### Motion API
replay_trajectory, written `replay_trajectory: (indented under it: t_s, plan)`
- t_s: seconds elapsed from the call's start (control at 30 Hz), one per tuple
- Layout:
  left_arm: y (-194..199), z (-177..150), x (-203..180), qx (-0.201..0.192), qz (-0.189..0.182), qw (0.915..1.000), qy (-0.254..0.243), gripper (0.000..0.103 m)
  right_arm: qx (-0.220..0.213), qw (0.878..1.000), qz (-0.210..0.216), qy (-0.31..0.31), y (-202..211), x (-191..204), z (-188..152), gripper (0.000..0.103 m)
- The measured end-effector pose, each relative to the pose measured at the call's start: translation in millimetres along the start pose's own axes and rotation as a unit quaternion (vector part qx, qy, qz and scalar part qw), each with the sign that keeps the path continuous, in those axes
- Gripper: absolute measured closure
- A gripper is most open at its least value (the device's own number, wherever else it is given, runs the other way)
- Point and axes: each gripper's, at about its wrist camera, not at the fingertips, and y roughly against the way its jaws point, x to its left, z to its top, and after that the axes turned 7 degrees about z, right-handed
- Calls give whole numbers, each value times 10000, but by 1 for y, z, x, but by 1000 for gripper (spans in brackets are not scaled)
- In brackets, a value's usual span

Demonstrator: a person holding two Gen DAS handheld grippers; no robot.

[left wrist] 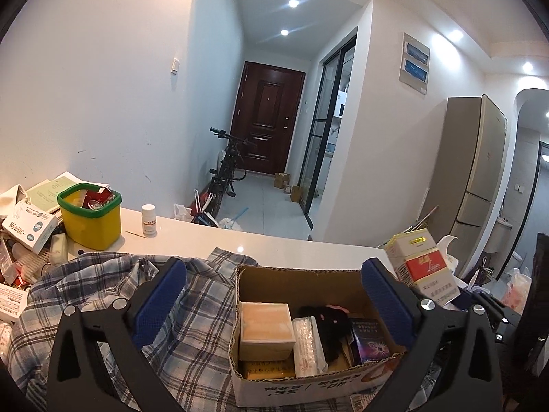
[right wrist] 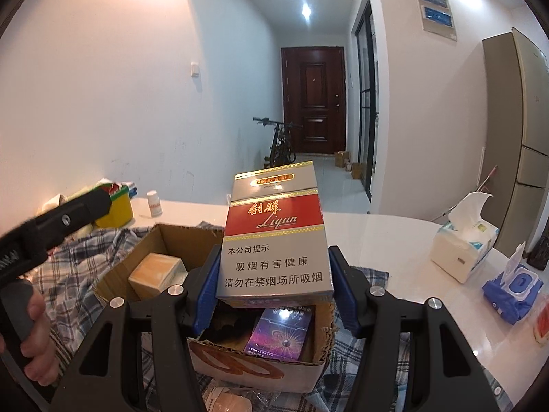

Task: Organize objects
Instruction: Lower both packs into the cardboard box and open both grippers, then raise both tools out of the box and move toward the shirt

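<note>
One cigarette carton (right wrist: 274, 230) | centre of right-wrist frame, above cardboard box (right wrist: 171, 240) | right gripper (right wrist: 274, 274) clamped on its lower sides | left gripper (left wrist: 274, 288) spread wide, empty | likely light, stiff, glossy card: hold flat sides, gently

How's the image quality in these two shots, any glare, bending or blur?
Left wrist view: fisheye bends the walls and darkens the corners; ceiling spotlights flare and one glints off the white countertop. Right wrist view: same curvature; the cigarette carton is sharp, its print readable, while the hand at the frame edge looks soft.
</note>
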Motion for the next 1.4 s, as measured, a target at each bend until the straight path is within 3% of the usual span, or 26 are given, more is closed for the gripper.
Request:
replay_trajectory:
  t_s: [0.27, 0.63, 0.77, 1.1, 1.27, 1.4]
  plan:
    - [-2, -2, -1, 65, -19, 10000, 3, 0, 303, 9995, -46, 23, -18, -2, -10, 45]
    - [-12, -7, 4, 321, -83, 9993, 186, 0, 368, 9993, -21, -23, -23, -6, -13, 45]
    - [-12, -7, 7, 341, -108, 9991, 249, 0, 332, 9994, 0, -6, -21, -5, -12, 37]
    - [-2, -1, 4, 139, -92, 9998, 102, 0, -25, 10000, -90, 11, -1, -3, 1, 28]
    - [27, 16, 2, -27, -235, 9997, 81, 0, -363, 9992, -187, -3, 27, -1, 19, 25]
    - [58, 28, -5, -163, -91, 9997, -175, 0, -660, 9971, -368, 112, 59, 1, 34, 25]
